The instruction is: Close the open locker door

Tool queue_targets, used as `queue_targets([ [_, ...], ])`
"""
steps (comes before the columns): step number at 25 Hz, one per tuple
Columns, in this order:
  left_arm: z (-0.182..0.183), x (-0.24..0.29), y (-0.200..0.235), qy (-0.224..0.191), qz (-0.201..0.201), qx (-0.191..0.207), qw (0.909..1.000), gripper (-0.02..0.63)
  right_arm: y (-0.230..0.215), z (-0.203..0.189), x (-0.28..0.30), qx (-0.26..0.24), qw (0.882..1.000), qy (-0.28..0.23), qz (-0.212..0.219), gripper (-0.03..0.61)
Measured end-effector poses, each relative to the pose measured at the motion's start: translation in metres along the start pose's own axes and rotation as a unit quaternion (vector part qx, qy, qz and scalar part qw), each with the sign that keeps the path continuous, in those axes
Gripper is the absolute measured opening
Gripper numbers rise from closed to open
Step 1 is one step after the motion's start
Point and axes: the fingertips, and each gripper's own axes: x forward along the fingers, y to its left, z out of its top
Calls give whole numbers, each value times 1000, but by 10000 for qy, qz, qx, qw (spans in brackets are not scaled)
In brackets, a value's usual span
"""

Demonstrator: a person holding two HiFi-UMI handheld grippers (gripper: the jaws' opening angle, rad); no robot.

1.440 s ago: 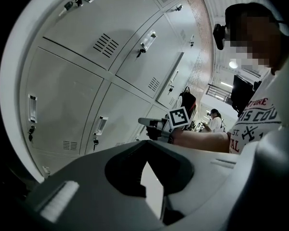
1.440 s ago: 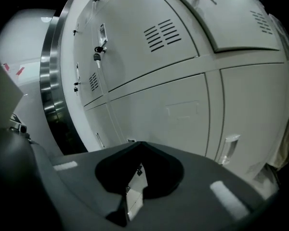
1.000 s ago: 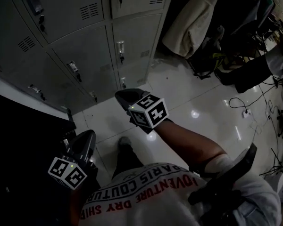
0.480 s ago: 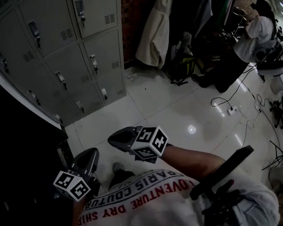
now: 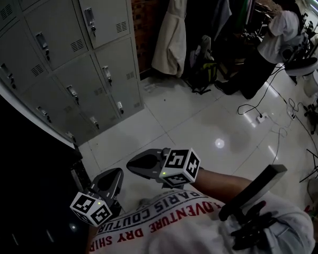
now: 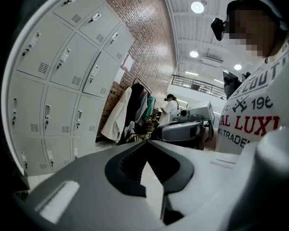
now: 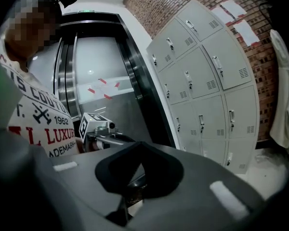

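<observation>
A bank of grey lockers [image 5: 69, 62] fills the upper left of the head view, and every door I can see lies flush; no open door shows. The same lockers [image 6: 62, 81] curve along the left of the left gripper view and stand at the right of the right gripper view [image 7: 207, 90]. My left gripper [image 5: 116, 173] hangs low by my torso, jaws together and empty [image 6: 147, 144]. My right gripper [image 5: 132, 163] sits just beside it, also shut on nothing [image 7: 140, 146]. Both are well away from the lockers.
Coats [image 5: 172, 30] hang right of the lockers with a backpack [image 5: 201, 67] below. Another person [image 5: 278, 36] stands at the far right, with cables [image 5: 265, 115] on the white tiled floor [image 5: 201, 126]. A dark elevator doorway [image 7: 101, 81] lies left of the lockers.
The head view has swung up and right, so the lockers slid left and more of the room shows. Both grippers have drifted slightly right in the frame and stay shut.
</observation>
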Motion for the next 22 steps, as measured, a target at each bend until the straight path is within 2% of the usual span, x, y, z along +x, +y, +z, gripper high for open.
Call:
queue_targets([
  [22,-20,-6,-29,112,-76,0,9999,5,23,-24,-9,87,9999,29,60,-2],
])
